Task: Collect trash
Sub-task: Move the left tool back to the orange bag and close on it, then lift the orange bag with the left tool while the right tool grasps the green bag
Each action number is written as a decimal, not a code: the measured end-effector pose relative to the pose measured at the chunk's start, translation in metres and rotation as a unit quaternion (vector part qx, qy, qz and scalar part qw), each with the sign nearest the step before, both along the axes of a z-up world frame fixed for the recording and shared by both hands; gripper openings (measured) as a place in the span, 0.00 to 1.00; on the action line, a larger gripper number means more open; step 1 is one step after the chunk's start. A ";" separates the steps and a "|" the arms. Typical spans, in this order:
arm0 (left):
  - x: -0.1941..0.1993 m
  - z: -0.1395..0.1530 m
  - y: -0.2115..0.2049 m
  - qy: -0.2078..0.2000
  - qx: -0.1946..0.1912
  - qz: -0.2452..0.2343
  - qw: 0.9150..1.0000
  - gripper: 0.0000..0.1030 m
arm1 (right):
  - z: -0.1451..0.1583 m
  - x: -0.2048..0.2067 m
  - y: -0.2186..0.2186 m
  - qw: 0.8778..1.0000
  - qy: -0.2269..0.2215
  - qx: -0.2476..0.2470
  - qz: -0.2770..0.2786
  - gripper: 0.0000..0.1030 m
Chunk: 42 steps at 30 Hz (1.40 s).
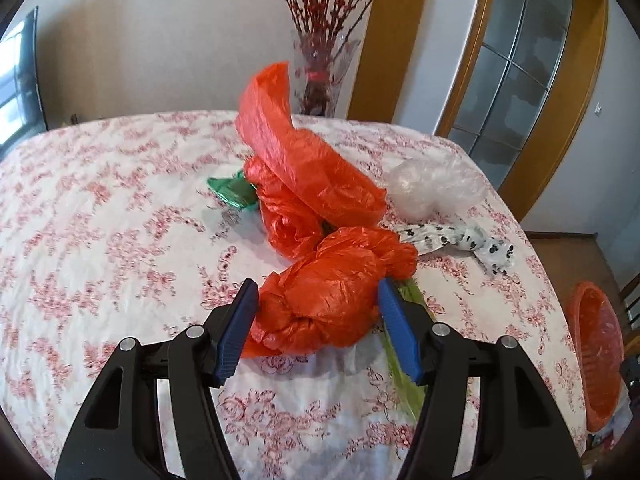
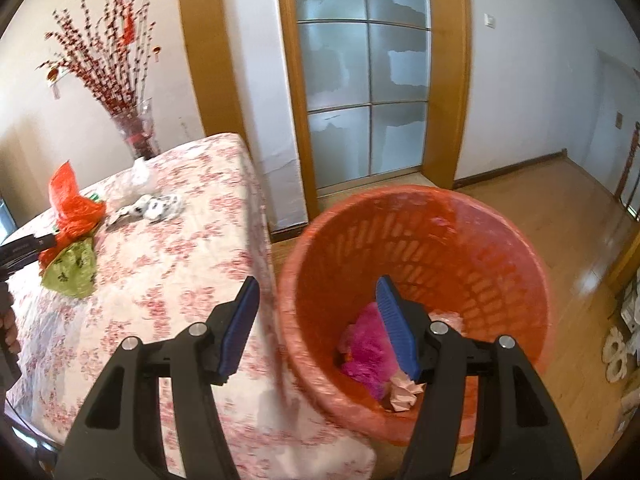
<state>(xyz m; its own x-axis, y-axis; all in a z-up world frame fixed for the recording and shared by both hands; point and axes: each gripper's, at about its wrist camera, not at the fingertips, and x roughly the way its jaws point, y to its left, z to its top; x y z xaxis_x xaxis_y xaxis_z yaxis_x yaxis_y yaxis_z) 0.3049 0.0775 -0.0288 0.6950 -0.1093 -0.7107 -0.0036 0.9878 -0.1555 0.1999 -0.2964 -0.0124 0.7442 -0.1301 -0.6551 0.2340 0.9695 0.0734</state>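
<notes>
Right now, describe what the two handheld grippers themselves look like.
The left gripper and right gripper look alike: black plastic scissor-style frames with triangular cutouts and round silver pivot pins. Each carries two flat blue fingers with finely ribbed inner pads. No cables or readable markings show. No sleeve is visible.

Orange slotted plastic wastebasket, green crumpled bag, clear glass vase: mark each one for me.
Orange slotted plastic wastebasket [image 2: 472,208]: right wrist view, on its far rim.
Green crumpled bag [image 2: 72,270]: right wrist view, on its middle.
Clear glass vase [image 1: 320,76]: left wrist view, on its body.
</notes>
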 end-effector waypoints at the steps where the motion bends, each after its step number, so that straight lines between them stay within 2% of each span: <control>1: 0.002 -0.003 0.000 0.005 -0.002 -0.003 1.000 0.60 | 0.000 0.002 0.004 1.000 0.000 -0.001 0.004 0.58; 8: 0.009 -0.012 -0.004 0.014 -0.007 -0.023 1.000 0.60 | 0.001 0.008 0.030 0.999 0.006 -0.008 0.032 0.58; 13: 0.006 -0.016 -0.009 0.015 0.002 -0.029 0.999 0.61 | 0.001 0.010 0.042 0.999 0.009 -0.009 0.047 0.58; 15: 0.007 -0.017 -0.008 0.016 -0.001 -0.028 0.999 0.63 | 0.001 0.011 0.046 0.999 0.009 -0.010 0.053 0.58; 17: 0.009 -0.019 -0.008 0.020 -0.002 -0.027 0.999 0.69 | 0.001 0.012 0.050 0.998 0.010 -0.011 0.057 0.58; 21: 0.017 -0.024 -0.010 0.030 0.010 -0.024 0.999 0.70 | 0.001 0.013 0.055 0.998 0.011 -0.013 0.062 0.58; 23: 0.018 -0.023 -0.010 0.028 0.006 -0.029 0.999 0.59 | 0.001 0.014 0.056 0.998 0.012 -0.014 0.063 0.58; 26: 0.015 -0.022 -0.009 0.021 0.010 -0.034 0.999 0.51 | 0.001 0.015 0.057 0.998 0.012 -0.015 0.065 0.58; 34: -0.012 -0.006 0.003 -0.016 0.031 -0.028 0.999 0.49 | 0.004 0.019 0.073 0.996 0.010 -0.015 0.082 0.58; 42: -0.050 0.010 0.046 -0.042 0.034 0.011 0.998 0.49 | 0.010 0.042 0.120 0.990 0.002 -0.009 0.138 0.58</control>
<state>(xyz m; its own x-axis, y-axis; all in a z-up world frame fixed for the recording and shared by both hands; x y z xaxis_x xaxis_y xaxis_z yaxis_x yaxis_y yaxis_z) 0.2551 0.1239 -0.0187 0.7543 -0.0460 -0.6550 -0.0161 0.9959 -0.0885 0.2415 -0.1766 -0.0019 0.7511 0.0657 -0.6569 -0.0395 0.9977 0.0546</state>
